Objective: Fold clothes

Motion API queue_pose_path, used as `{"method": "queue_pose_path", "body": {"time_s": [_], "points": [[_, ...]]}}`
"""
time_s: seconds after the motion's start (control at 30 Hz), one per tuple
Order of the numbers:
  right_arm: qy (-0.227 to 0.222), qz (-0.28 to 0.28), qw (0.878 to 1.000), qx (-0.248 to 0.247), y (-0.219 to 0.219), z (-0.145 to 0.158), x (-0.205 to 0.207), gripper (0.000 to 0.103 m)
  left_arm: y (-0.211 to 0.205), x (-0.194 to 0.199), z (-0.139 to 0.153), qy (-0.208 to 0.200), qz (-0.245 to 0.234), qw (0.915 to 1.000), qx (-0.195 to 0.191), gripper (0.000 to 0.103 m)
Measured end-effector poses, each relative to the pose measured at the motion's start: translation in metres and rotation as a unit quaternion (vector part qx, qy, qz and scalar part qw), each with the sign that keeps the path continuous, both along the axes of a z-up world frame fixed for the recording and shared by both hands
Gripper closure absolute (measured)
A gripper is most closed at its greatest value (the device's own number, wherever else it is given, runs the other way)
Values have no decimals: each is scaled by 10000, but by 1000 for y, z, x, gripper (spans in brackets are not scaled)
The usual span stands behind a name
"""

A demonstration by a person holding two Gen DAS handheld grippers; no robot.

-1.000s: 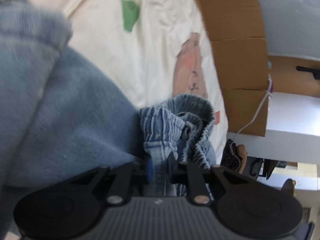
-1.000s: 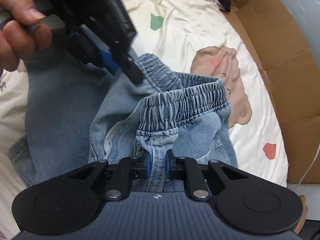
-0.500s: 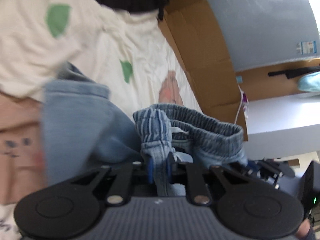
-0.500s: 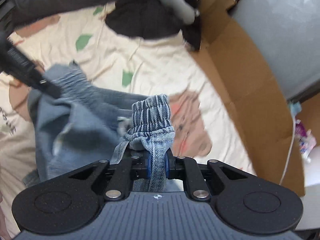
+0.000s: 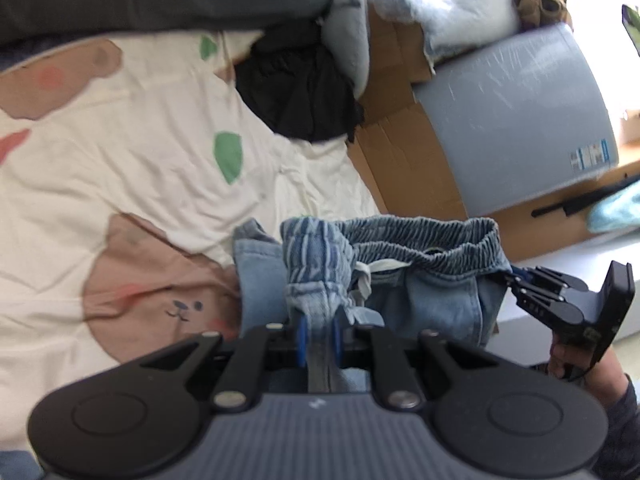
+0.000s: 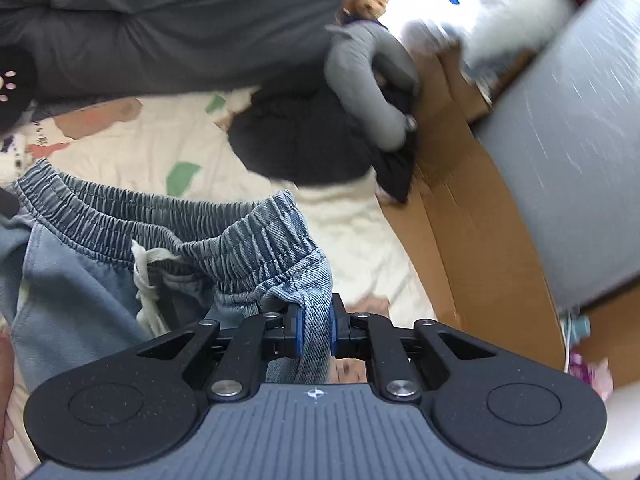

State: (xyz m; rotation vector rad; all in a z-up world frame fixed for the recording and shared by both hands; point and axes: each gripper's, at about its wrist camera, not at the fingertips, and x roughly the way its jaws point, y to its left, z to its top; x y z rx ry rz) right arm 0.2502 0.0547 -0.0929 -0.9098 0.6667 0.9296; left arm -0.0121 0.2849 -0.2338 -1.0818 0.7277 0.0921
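Both grippers clamped on the denim shorts (image 5: 424, 280), held up over the bed sheet (image 5: 132, 168). Left gripper (image 5: 318, 336) fingers pinch one end of the elastic waistband; right gripper (image 6: 314, 334) pinches the other end, seen at 3 o'clock in the left view. Waistband stretched between them. Dark clothes pile (image 6: 304, 140) at 12 o'clock beside the cardboard (image 6: 472, 216).

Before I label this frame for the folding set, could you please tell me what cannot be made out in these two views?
- Legs of the denim shorts: both views, hidden below each hand-held gripper body, so their lie is unknown.
- Right hand-held gripper: left wrist view, its fingertips are buried in the waistband.
- Dark garment pile: right wrist view, motion-blurred; garment types unclear.
- Label on the grey panel: left wrist view, too small to read.
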Motion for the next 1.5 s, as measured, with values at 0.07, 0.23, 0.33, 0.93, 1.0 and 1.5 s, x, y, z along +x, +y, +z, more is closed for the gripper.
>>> {"method": "queue_pose_path", "body": {"time_s": [0.07,0.23,0.33,0.93,1.0,1.5], "points": [[1,104,9999,65,14,4,0,93,8,-8,7,-25,170,9998,59,90],[-52,437,9987,254,55,19,1,93,29,-29,27,-72,581,9979,274,90],[-123,709,9968,347,87,26,4,93,45,-43,41,-82,817,9956,459,90],[-99,1908,9809,369,289,-2,1,99,129,-79,48,474,1987,9708,1261,90],[-106,1999,9793,303,308,-15,0,100,136,-80,39,630,2070,9671,1339,90],[352,1776,9823,-474,377,-171,29,91,173,-40,-90,1659,2087,9578,1075,84]]}}
